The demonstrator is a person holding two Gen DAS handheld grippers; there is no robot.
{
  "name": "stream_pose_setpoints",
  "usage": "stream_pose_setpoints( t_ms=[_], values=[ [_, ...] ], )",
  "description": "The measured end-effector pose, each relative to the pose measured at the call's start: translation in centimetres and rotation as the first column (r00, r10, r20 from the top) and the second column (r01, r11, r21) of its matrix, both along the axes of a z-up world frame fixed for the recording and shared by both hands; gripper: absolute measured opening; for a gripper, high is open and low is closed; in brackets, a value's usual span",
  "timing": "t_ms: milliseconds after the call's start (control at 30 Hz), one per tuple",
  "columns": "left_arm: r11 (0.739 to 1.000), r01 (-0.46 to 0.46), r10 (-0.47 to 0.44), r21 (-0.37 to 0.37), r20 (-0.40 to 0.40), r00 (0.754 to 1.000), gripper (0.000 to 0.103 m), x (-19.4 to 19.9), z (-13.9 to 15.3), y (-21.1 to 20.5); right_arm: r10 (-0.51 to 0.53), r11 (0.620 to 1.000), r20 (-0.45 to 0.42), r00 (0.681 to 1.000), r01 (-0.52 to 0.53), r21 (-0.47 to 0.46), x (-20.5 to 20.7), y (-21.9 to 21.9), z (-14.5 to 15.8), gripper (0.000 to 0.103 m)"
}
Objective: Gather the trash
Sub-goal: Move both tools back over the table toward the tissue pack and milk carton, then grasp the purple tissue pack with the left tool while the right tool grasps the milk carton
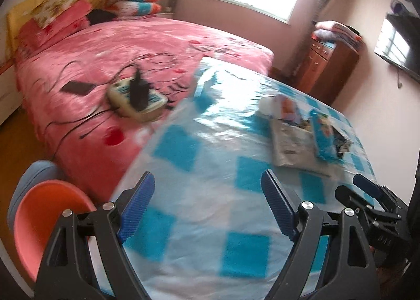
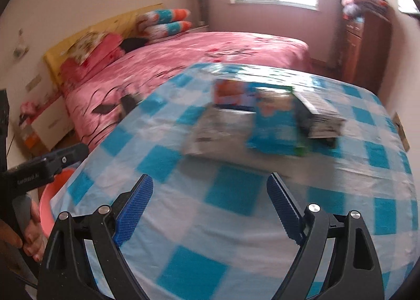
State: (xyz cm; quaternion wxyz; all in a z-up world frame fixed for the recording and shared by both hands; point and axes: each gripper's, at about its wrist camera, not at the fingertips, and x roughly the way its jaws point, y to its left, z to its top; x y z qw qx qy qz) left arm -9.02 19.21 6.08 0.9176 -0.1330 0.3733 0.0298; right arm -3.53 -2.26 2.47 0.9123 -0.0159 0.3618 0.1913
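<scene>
A table under a blue-and-white checked cloth [image 1: 210, 158] [image 2: 231, 195] fills both views. On its far side lies a heap of trash: a silver foil wrapper [image 1: 291, 142] [image 2: 218, 132], a blue snack bag [image 1: 324, 134] [image 2: 275, 127], a crumpled white wad [image 1: 267, 104] and a dark printed packet [image 2: 323, 113]. My left gripper [image 1: 208, 183] stands open over bare cloth, short of the heap. My right gripper [image 2: 210, 187] is open too, nothing between its fingers, the heap ahead of it. The right gripper also shows at the edge of the left view [image 1: 367, 187].
A pink bed [image 1: 131, 58] stands behind the table, with a power strip and charger [image 1: 137, 98], a dark phone [image 1: 77, 87] and cables on it. An orange-pink basin [image 1: 47, 218] sits low at the left of the table. A wooden cabinet [image 1: 328, 64] stands at the back right.
</scene>
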Motion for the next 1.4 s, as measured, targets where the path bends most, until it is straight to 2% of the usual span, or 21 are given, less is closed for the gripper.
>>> stream_pose_setpoints(
  t_ms=[267, 433, 600, 833, 900, 933, 1000, 1100, 1167, 1233, 1300, 1400],
  values=[
    [0.994, 0.093, -0.096, 0.055, 0.036, 0.995, 0.084, 6.1, 1.9, -5.0, -0.103, 0.993, -0.021, 0.994, 0.104, 0.055, 3.3, -6.4, 0.7, 0.088],
    [0.991, 0.119, -0.121, 0.06, 0.044, 0.992, 0.084, 12.3, 3.1, -7.0, -0.143, 0.984, -0.035, 0.989, 0.146, 0.101, 5.8, -9.7, 1.0, 0.088],
    [0.992, 0.118, -0.117, 0.042, -0.011, 0.993, 0.084, 19.2, 2.4, -8.3, -0.181, 0.975, -0.046, 0.982, 0.185, 0.123, 8.7, -11.8, 0.9, 0.088],
    [0.991, 0.133, -0.132, 0.001, -0.138, 0.982, 0.084, 26.8, -1.0, -9.5, -0.18, 0.971, -0.084, 0.98, 0.19, 0.146, 12.9, -12.3, -0.3, 0.088],
    [0.987, 0.156, -0.158, -0.025, -0.166, 0.973, 0.083, 27.8, -1.8, -9.5, -0.179, 0.97, -0.093, 0.979, 0.191, 0.151, 13.8, -12.2, -0.6, 0.088],
    [0.987, 0.161, -0.161, -0.015, -0.179, 0.971, 0.083, 28.2, -2.2, -9.5, -0.179, 0.969, -0.099, 0.979, 0.192, 0.152, 14.3, -12.0, -0.9, 0.088],
    [0.984, 0.18, -0.176, 0.002, -0.203, 0.963, 0.079, 28.8, -2.9, -9.7, -0.172, 0.97, -0.103, 0.98, 0.186, 0.155, 15.2, -11.7, -1.3, 0.088],
    [0.977, 0.213, -0.212, -0.018, -0.219, 0.952, 0.074, 28.8, -3.7, -10.1, -0.152, 0.972, -0.114, 0.982, 0.169, 0.161, 16.2, -11.3, -2.0, 0.088],
    [0.974, 0.224, -0.225, -0.031, -0.213, 0.951, 0.074, 28.4, -3.9, -10.2, -0.133, 0.973, -0.117, 0.984, 0.152, 0.172, 16.4, -11.0, -2.2, 0.084],
    [0.969, 0.24, -0.247, -0.06, -0.212, 0.946, 0.074, 28.0, -4.2, -10.3, -0.102, 0.975, -0.123, 0.987, 0.124, 0.186, 16.5, -10.7, -2.5, 0.076],
    [0.964, 0.26, -0.265, -0.052, -0.212, 0.941, 0.074, 27.3, -4.3, -10.8, -0.071, 0.975, -0.132, 0.989, 0.096, 0.198, 16.4, -10.4, -2.6, 0.069],
    [0.955, 0.296, -0.292, -0.014, -0.22, 0.931, 0.072, 25.7, -4.6, -11.8, -0.055, 0.982, -0.118, 0.992, 0.075, 0.173, 15.8, -9.8, -2.6, 0.066]
  ],
)
